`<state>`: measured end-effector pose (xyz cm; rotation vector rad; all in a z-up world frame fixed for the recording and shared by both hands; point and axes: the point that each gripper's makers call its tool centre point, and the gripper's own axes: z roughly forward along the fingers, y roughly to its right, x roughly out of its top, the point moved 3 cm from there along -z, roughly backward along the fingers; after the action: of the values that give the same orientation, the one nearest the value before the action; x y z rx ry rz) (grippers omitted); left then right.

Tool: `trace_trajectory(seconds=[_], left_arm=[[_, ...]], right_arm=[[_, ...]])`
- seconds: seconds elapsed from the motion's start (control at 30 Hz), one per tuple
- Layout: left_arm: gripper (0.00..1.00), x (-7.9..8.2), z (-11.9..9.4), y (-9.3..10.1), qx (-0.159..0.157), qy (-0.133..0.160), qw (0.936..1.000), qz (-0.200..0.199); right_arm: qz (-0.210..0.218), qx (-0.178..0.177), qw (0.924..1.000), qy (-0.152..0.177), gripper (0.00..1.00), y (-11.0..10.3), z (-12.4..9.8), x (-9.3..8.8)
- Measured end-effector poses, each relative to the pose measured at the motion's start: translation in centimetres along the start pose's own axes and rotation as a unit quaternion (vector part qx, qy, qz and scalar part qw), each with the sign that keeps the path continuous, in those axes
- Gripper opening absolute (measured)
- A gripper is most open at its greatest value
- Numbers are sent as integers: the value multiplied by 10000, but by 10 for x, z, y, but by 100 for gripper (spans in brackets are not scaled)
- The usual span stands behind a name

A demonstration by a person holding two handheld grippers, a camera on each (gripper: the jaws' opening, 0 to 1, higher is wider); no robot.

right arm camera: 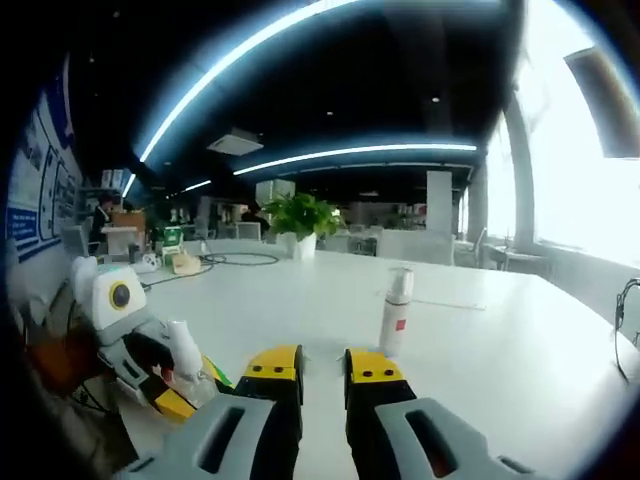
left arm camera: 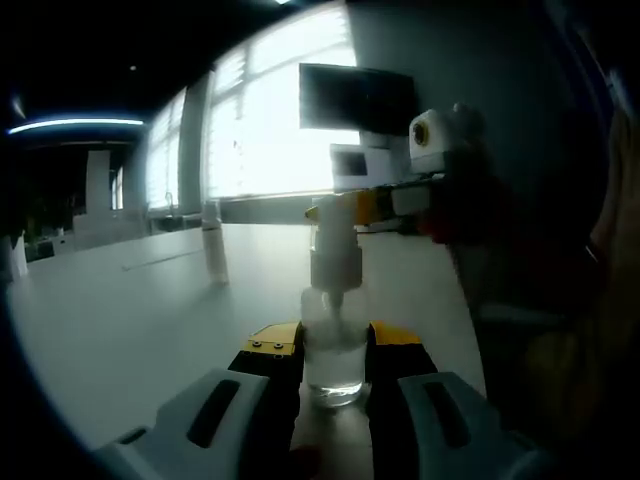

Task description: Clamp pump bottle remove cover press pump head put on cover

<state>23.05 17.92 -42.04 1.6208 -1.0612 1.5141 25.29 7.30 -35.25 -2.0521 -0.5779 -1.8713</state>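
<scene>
The pump bottle (left arm camera: pixel 334 345) is clamped upright between the yellow-tipped fingers (left arm camera: pixel 271 342) of the left gripper (left arm camera: pixel 333 350), both pads pressed against its clear lower body, one on each side. The bottle's base rests on the white table (left arm camera: pixel 130 320). Its white pump head (left arm camera: pixel 335 262) rises well above the fingertips, uncovered.

In the left gripper view the right gripper (left arm camera: pixel 385 203) is seen coming in from the right, above the left gripper's fingers and level with the top of the pump head. Its yellow tip lies at the nozzle; whether it touches cannot be told. Beyond the left fingertips, off to the left, a slim white bottle (left arm camera: pixel 214 245) stands upright on the table, well apart from the clamped one. A dark monitor (left arm camera: pixel 357 97) and bright windows (left arm camera: pixel 270 120) are seen far behind.

In the right gripper view the right gripper (right arm camera: pixel 324 375) has its fingers (right arm camera: pixel 274 366) set a narrow gap apart, with nothing seen between the tips. The slim white bottle (right arm camera: pixel 396 312) stands just beyond the right-hand fingertip. The left gripper (right arm camera: pixel 150 345) is seen left of the fingers with the white pump head (right arm camera: pixel 185 350) at its yellow tips. A potted plant (right arm camera: pixel 300 222) stands far ahead on the table (right arm camera: pixel 480 340).
</scene>
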Motion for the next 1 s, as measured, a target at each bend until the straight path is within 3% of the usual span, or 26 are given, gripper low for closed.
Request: trace_trajectory(seconds=[1.0], left_arm=[[15, -1, -1, 0, 8, -11, 10000, 2]], right_arm=[[83, 567, 9977, 370, 11, -50, -14, 54]])
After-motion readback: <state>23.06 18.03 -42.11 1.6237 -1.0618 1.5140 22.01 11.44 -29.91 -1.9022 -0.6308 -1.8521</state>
